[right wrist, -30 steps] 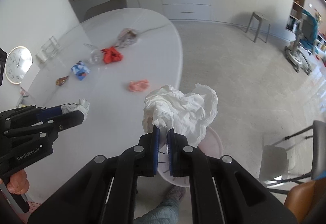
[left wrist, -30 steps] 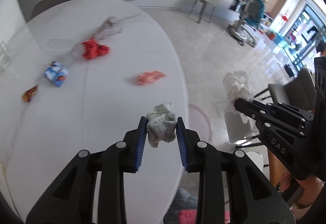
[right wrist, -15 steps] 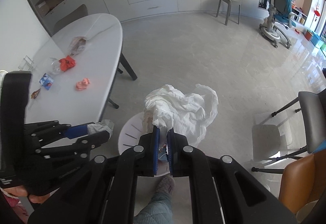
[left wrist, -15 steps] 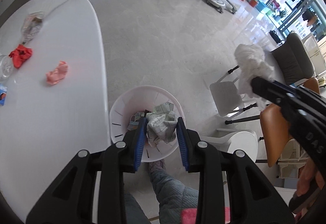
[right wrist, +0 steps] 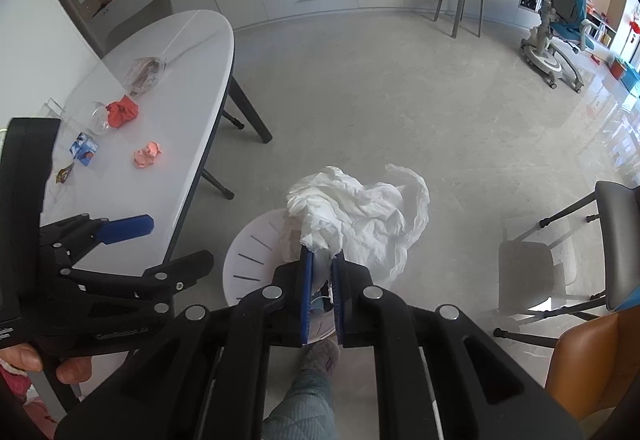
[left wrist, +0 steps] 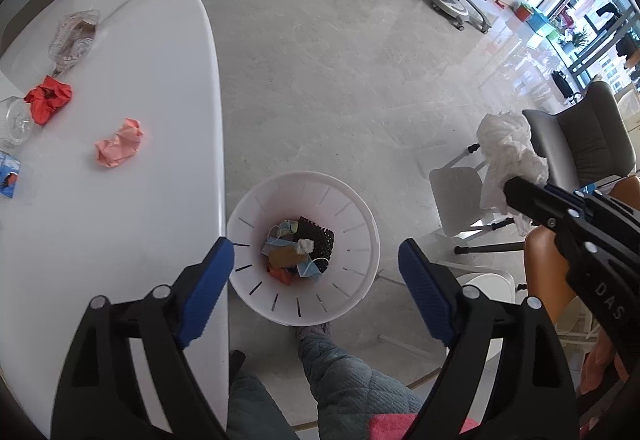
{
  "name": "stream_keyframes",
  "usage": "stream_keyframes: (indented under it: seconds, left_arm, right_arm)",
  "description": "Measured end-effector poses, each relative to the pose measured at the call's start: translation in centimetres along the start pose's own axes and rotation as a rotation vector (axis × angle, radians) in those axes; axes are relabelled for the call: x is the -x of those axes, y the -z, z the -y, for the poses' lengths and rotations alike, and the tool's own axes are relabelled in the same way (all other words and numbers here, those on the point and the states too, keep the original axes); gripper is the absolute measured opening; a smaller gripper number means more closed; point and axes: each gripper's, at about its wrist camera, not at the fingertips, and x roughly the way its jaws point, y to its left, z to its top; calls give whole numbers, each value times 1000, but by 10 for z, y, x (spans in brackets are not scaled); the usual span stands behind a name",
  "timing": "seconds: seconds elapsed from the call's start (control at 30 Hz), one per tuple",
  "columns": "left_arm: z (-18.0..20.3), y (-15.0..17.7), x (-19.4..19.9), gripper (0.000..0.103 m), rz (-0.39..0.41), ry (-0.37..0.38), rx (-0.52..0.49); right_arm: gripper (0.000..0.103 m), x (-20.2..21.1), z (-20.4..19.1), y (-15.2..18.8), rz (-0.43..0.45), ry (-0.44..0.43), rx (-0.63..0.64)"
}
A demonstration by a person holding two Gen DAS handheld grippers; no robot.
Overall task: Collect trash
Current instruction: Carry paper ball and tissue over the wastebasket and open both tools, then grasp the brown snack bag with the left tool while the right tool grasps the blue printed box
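I counted two grippers (left wrist: 316,264) (right wrist: 320,272), one white bin (left wrist: 360,216), one white table (left wrist: 160,160), one stool (right wrist: 460,0) and three chairs (left wrist: 592,136).

black tool (left wrist: 316,272) arms, blue pads, silver screws, quilted teal trousers (left wrist: 344,388)

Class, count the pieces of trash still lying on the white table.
6: clear bag, red wad, clear cup, blue carton, pink wad, brown wrapper. The left gripper may hide more.

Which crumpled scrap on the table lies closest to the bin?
The pink crumpled paper. It lies nearer the white bin than the red wad, which sits farther back beside a clear container.
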Motion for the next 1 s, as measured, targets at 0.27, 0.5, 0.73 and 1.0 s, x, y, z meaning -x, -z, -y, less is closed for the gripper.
stream_keyframes:
  seconds: [0.27, 0.5, 0.73, 1.0]
  left_arm:
    - [-17, 4, 26, 82, 30, -11, 35]
    - [-41, 10, 45, 83, 42, -52, 74]
    - [-77, 26, 60, 86, 44, -96, 134]
    - [-130, 46, 91, 88, 100, -128, 228]
  right_arm:
    - [11, -8, -13, 3, -16, -24, 9]
    - [11, -40, -33, 10, -80, -74, 23]
    - [69, -72, -60, 18, -126, -73, 28]
    - [91, -32, -89, 1, -12, -76, 25]
